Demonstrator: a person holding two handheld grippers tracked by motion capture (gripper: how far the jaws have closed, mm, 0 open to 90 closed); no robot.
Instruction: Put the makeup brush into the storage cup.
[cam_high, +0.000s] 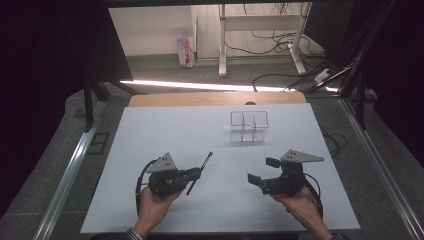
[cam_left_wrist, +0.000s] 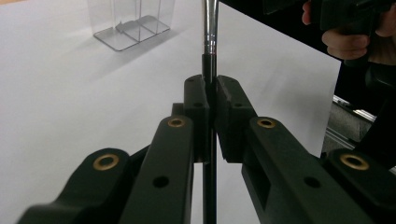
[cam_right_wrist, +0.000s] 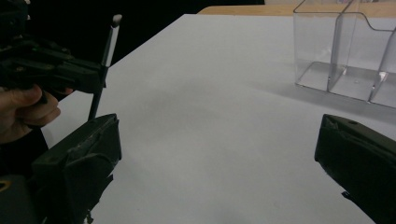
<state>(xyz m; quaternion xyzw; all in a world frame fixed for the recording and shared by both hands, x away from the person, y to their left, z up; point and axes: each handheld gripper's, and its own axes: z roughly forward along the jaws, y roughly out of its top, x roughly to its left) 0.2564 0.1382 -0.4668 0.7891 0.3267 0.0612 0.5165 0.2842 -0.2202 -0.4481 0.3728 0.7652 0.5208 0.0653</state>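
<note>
L gripper (cam_high: 196, 173) clenched on a thin black stick, prob a makeup brush (cam_high: 199, 174). Jaws pinch its dark handle near mid-length; in L gripper view the brush (cam_left_wrist: 209, 70) runs straight up between the two jaw tips, black shaft then a silver ferrule higher up. Jaws fully closed onto it, no gap beside the shaft. In high view the brush is tilted, upper end pointing away from the person and to the right, lower end toward the table, above the white tabletop (cam_high: 165, 135). In R gripper view the same brush (cam_right_wrist: 103, 65) is seen held by the L gripper (cam_right_wrist: 95, 74), pale tip at top.

R gripper (cam_high: 263, 170) released: jaws wide apart, nothing between them, R gripper view shows only bare table between the two black tips. Held by the person's right hand (cam_high: 300, 200), front right of table.

Clear plastic organizer (cam_high: 249, 126) w/ several compartments stands on table farther back, well apart from both grippers. Looks empty.
</note>
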